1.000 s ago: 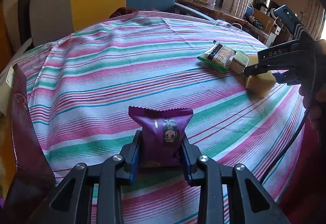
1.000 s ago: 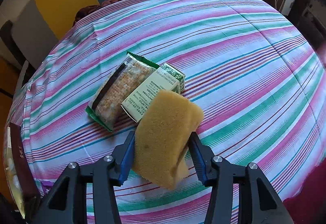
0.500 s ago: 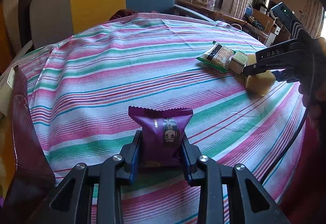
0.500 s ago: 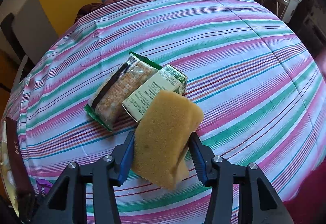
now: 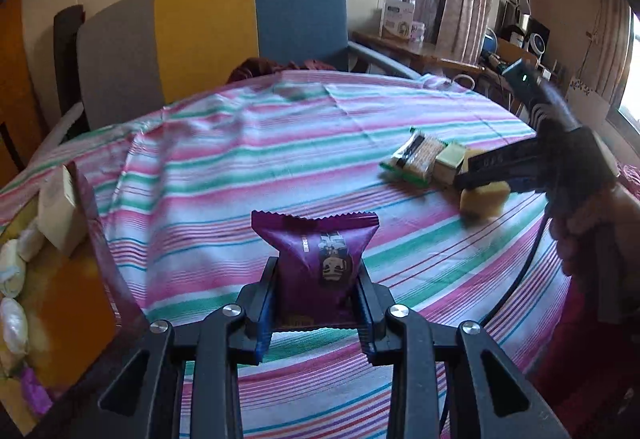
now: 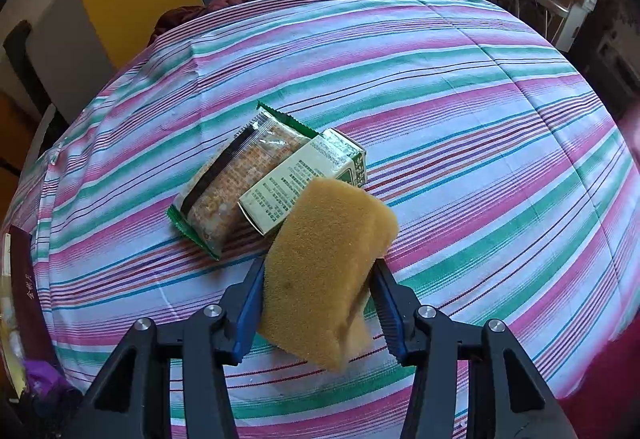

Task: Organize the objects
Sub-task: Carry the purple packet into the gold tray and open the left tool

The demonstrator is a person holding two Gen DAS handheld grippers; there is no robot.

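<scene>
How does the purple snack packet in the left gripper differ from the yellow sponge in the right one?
The purple snack packet is glossy, printed and crimp-edged; the yellow sponge is plain, porous and matte. The packet stands upright between its pads; the sponge sits tilted. Both are clamped: packet in the left gripper, sponge in the right gripper.

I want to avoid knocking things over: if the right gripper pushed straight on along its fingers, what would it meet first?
Likely the small green-and-white carton, just beyond the yellow sponge the right gripper holds; the sponge's far edge seems to overlap it, though depth is unclear.
</scene>
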